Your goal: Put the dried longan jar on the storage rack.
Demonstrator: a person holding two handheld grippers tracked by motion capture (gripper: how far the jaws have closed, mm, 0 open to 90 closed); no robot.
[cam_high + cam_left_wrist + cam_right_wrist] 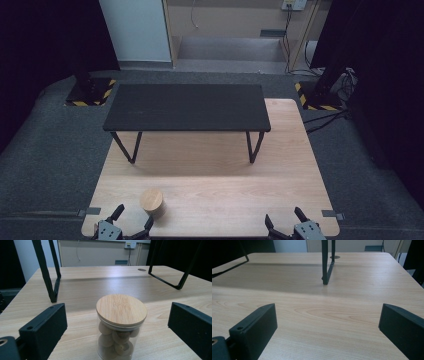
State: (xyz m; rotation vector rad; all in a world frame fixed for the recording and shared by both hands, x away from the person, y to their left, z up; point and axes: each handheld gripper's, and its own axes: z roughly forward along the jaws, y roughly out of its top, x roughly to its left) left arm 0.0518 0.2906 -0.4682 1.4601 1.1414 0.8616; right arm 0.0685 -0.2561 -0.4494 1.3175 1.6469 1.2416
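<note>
Fingers (42, 332) of the left gripper (132, 218) are spread wide, holding nothing, at the near left edge of the light wooden bench (225, 195). A glass jar (120, 328) with a round wooden lid (121, 310) stands upright on the bench just ahead of them, between the two fingers but touching neither — it holds several rounded brown pieces, too blurred to identify. From the high view the jar (151, 202) sits just beyond the left gripper, toward its right finger. The right gripper (283, 218) rests at the near right edge, well apart from the jar, its fingers (255, 330) also spread wide over bare wood. Farther back, a black shelf (187, 106) on thin black metal legs (254, 147) stands across the bench.
</note>
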